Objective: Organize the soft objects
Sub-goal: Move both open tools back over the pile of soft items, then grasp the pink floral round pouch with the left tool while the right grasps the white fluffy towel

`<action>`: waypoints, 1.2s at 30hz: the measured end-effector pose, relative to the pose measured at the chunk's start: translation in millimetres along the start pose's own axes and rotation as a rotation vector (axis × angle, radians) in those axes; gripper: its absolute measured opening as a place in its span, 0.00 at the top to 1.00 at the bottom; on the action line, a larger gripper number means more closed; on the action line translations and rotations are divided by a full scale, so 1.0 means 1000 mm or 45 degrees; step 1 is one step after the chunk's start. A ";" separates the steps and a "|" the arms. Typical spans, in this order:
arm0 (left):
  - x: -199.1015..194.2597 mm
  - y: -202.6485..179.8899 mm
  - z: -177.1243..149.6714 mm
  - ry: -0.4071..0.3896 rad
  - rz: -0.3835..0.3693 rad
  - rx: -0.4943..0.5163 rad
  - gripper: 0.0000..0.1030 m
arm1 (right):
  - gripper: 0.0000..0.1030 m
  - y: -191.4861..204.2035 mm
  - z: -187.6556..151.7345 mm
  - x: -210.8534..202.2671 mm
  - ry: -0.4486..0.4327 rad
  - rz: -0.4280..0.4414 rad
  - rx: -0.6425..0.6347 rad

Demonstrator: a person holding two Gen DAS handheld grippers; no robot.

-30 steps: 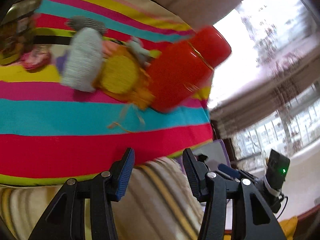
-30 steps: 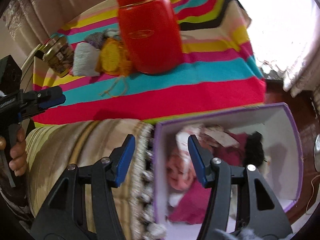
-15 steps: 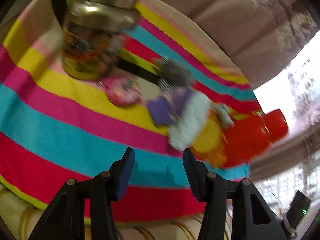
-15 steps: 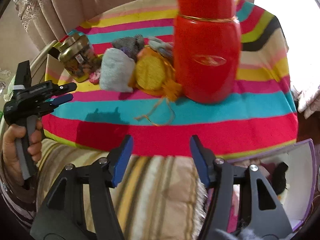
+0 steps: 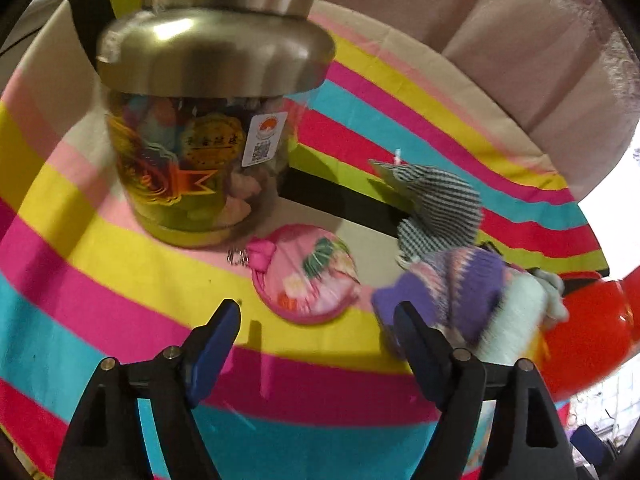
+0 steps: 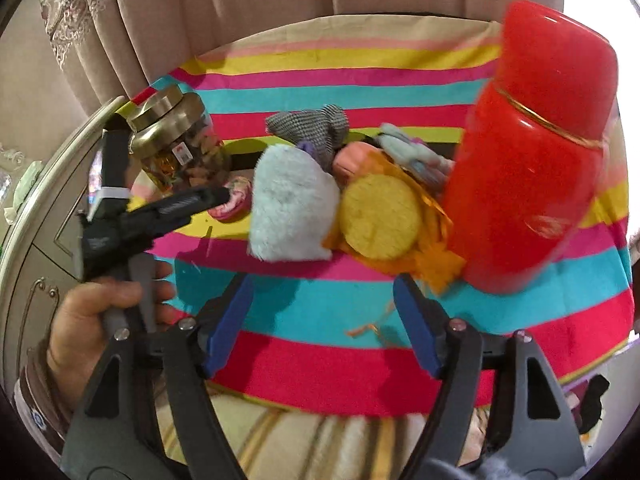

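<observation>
A pile of soft things lies on the striped cloth [image 5: 100, 280]. In it are a round pink pouch [image 5: 308, 276], a grey checked piece [image 5: 436, 204], a purple knitted piece [image 5: 460, 288] and a pale fluffy toy [image 6: 292, 208]. A yellow round pad [image 6: 380, 216] in orange wrapping lies there too. My left gripper [image 5: 314, 308] hangs just short of the pink pouch, its jaws opening with nothing pressed between them. My right gripper [image 6: 322, 284] stands before the fluffy toy and the yellow pad, jaws opening and bare. In the right wrist view, the left gripper [image 6: 216, 198] points at the pouch [image 6: 236, 200].
A glass jar [image 5: 200, 140] with a gold lid stands close behind the pouch. A tall red bottle [image 6: 532, 160] stands at the pile's right end. Curtains [image 6: 240, 20] hang behind the table. A hand [image 6: 100, 320] holds the left gripper, with a pale cupboard [image 6: 32, 220] beyond it.
Both grippers have come in over the striped cloth toward the pile, and both jaws stand wider. The left view swung from the red bottle to the jar. The purple box left the right view.
</observation>
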State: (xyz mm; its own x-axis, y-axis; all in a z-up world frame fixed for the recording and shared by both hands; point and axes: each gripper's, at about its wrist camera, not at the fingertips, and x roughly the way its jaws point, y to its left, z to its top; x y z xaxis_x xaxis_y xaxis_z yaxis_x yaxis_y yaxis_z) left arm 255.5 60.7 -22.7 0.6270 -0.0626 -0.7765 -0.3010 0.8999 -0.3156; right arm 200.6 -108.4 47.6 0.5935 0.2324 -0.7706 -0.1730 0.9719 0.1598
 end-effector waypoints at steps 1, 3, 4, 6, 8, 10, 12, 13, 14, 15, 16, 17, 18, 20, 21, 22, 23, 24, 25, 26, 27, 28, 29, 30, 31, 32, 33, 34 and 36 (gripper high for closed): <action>0.005 0.001 0.002 0.004 0.012 -0.001 0.22 | 0.27 0.004 0.003 0.004 -0.003 -0.001 -0.005; 0.017 0.003 0.006 0.024 0.029 -0.014 0.21 | 0.26 0.010 0.009 0.010 -0.013 -0.004 -0.013; 0.021 0.004 0.007 0.028 0.032 -0.019 0.21 | 0.25 0.012 0.012 0.014 -0.018 -0.011 -0.013; 0.028 0.004 0.009 0.036 0.049 -0.015 0.21 | 0.24 0.016 0.017 0.022 -0.015 -0.018 -0.014; 0.034 0.002 0.010 0.033 0.072 -0.008 0.21 | 0.24 0.020 0.022 0.033 -0.010 -0.024 -0.014; 0.041 0.002 0.012 0.038 0.091 -0.001 0.21 | 0.24 0.023 0.026 0.043 0.004 -0.027 -0.019; 0.045 0.000 0.013 0.021 0.120 0.026 0.19 | 0.23 0.026 0.029 0.052 0.011 -0.039 -0.019; 0.048 -0.002 0.014 0.014 0.122 0.033 0.18 | 0.23 0.028 0.032 0.057 0.011 -0.045 -0.020; 0.049 -0.003 0.013 0.010 0.125 0.043 0.18 | 0.23 0.029 0.035 0.062 0.014 -0.054 -0.023; 0.048 -0.004 0.012 0.007 0.132 0.056 0.18 | 0.23 0.030 0.036 0.065 0.016 -0.060 -0.023; 0.048 -0.006 0.011 0.005 0.143 0.076 0.18 | 0.23 0.031 0.039 0.069 0.014 -0.071 -0.021; 0.051 -0.009 0.012 0.005 0.156 0.101 0.18 | 0.23 0.031 0.041 0.074 0.015 -0.079 -0.022; 0.051 -0.011 0.011 0.003 0.168 0.125 0.18 | 0.23 0.032 0.044 0.079 0.019 -0.089 -0.026; 0.053 -0.013 0.009 -0.008 0.188 0.164 0.18 | 0.23 0.033 0.046 0.088 0.021 -0.113 -0.036; 0.053 -0.014 0.009 -0.012 0.196 0.180 0.18 | 0.23 0.033 0.046 0.091 0.023 -0.124 -0.039; 0.053 -0.014 0.008 -0.017 0.205 0.194 0.18 | 0.23 0.032 0.047 0.096 0.031 -0.133 -0.040; 0.053 -0.014 0.007 -0.021 0.210 0.205 0.18 | 0.23 0.030 0.046 0.099 0.040 -0.125 -0.044; 0.053 -0.015 0.007 -0.023 0.215 0.219 0.18 | 0.28 0.030 0.045 0.102 0.047 -0.124 -0.051; 0.054 -0.016 0.006 -0.023 0.225 0.236 0.19 | 0.43 0.029 0.044 0.104 0.052 -0.131 -0.061; 0.055 -0.017 0.005 -0.026 0.235 0.250 0.22 | 0.51 0.028 0.042 0.106 0.064 -0.130 -0.067; 0.056 -0.018 0.005 -0.030 0.239 0.257 0.24 | 0.61 0.027 0.041 0.108 0.077 -0.128 -0.065; 0.057 -0.019 0.005 -0.035 0.244 0.262 0.29 | 0.64 0.025 0.039 0.109 0.081 -0.125 -0.064; 0.057 -0.018 0.005 -0.035 0.240 0.262 0.30 | 0.66 0.024 0.038 0.108 0.077 -0.120 -0.066; 0.057 -0.018 0.005 -0.036 0.233 0.262 0.30 | 0.68 0.022 0.037 0.105 0.071 -0.117 -0.070; 0.057 -0.017 0.005 -0.036 0.230 0.267 0.30 | 0.70 0.022 0.036 0.103 0.069 -0.111 -0.070; 0.056 -0.016 0.005 -0.037 0.225 0.270 0.30 | 0.70 0.021 0.035 0.101 0.064 -0.101 -0.066; 0.055 -0.015 0.004 -0.039 0.216 0.267 0.30 | 0.71 0.019 0.034 0.096 0.055 -0.086 -0.063; 0.051 -0.013 0.003 -0.038 0.207 0.258 0.30 | 0.71 0.018 0.032 0.092 0.047 -0.077 -0.061; 0.044 -0.007 0.000 -0.033 0.177 0.229 0.31 | 0.71 0.017 0.028 0.082 0.030 -0.052 -0.058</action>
State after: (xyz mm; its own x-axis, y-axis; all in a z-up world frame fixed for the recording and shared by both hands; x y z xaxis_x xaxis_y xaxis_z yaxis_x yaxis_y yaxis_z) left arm 285.1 51.8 -54.4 0.6074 0.0763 -0.7907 -0.2541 0.9617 -0.1024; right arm 268.4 -71.9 4.1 0.5822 0.1908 -0.7904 -0.1848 0.9777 0.0999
